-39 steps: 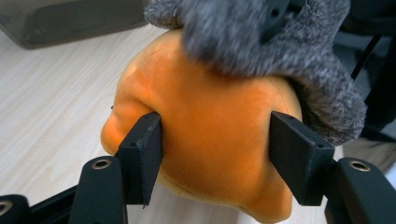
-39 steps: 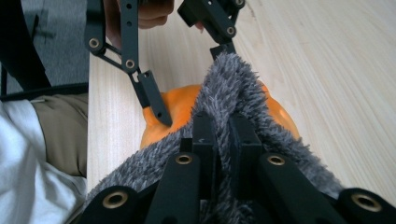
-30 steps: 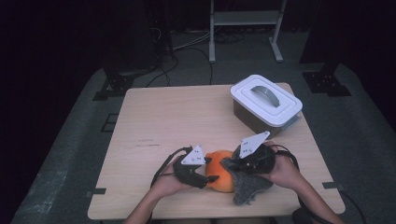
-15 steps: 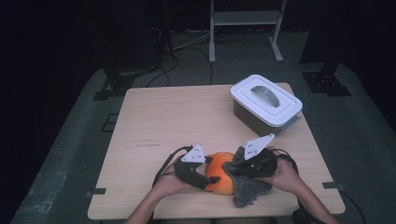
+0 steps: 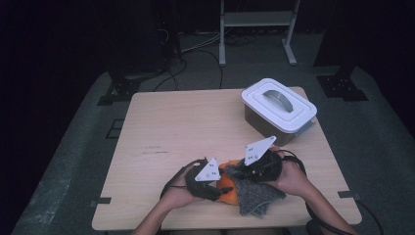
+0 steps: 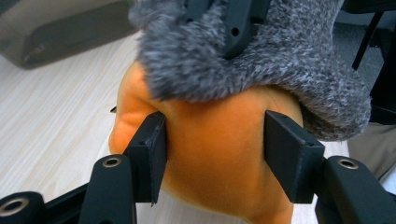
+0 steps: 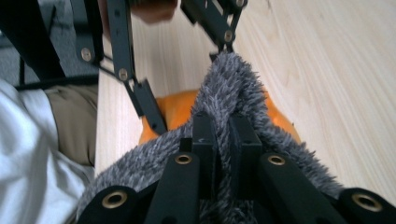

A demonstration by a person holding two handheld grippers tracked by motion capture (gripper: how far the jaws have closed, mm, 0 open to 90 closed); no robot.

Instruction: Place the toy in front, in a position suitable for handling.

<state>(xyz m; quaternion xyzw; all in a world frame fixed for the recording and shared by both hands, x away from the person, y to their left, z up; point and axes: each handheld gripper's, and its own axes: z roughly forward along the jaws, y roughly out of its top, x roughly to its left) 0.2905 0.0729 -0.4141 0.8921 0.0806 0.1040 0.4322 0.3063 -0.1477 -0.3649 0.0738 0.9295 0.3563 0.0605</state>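
An orange soft ball-like thing (image 5: pixel 226 190) lies near the table's front edge, and a grey fuzzy cloth (image 5: pixel 258 197) is draped over its right side. My left gripper (image 6: pixel 215 127) clamps the orange thing (image 6: pixel 212 158) from both sides, one black jaw pressed against each flank. My right gripper (image 7: pixel 222 128) is shut on a fold of the grey cloth (image 7: pixel 229 86), which is pulled up into a ridge over the orange thing (image 7: pixel 173 109). In the high view the left gripper (image 5: pixel 213 190) and right gripper (image 5: pixel 241 172) sit close together, each held in a hand.
A grey bin with a white handled lid (image 5: pixel 279 105) stands at the table's back right and shows blurred in the left gripper view (image 6: pixel 56 23). The wooden table (image 5: pixel 186 127) stretches away to the back and left. The person's lap (image 7: pixel 42 140) is at the near edge.
The right gripper has shifted slightly left and back with the grey cloth in it. The left gripper keeps its hold on the orange thing.
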